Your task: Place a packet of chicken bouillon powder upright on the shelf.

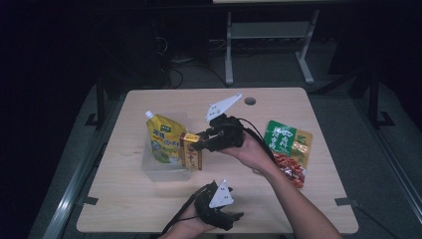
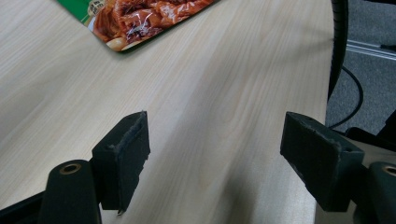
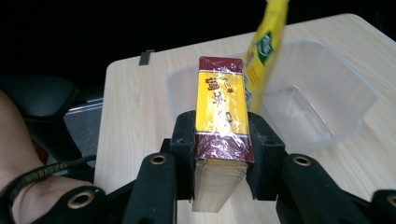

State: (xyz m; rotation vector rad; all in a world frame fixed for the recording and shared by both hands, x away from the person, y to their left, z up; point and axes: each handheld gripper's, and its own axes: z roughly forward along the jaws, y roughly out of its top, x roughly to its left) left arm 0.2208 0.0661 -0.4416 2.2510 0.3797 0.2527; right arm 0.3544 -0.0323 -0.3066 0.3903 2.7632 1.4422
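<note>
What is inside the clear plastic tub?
A yellow pouch stands in the clear tub. The tub floor beside it looks bare; the part under the pouch is hidden.

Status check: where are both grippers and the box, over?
Right gripper shut on yellow-and-maroon box, held at the clear tub. Left gripper open, over bare table. Yellow pouch stands in the tub, right beside the box.

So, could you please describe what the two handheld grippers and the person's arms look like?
Both the left gripper and the right gripper are black, each topped by a pale grey three-cornered plate with small dark marks. Their jaws end in blocky black pads, with brass-ringed holes in the arms behind. A black cable trails from each. The forearms are bare, with no sleeves.
</note>
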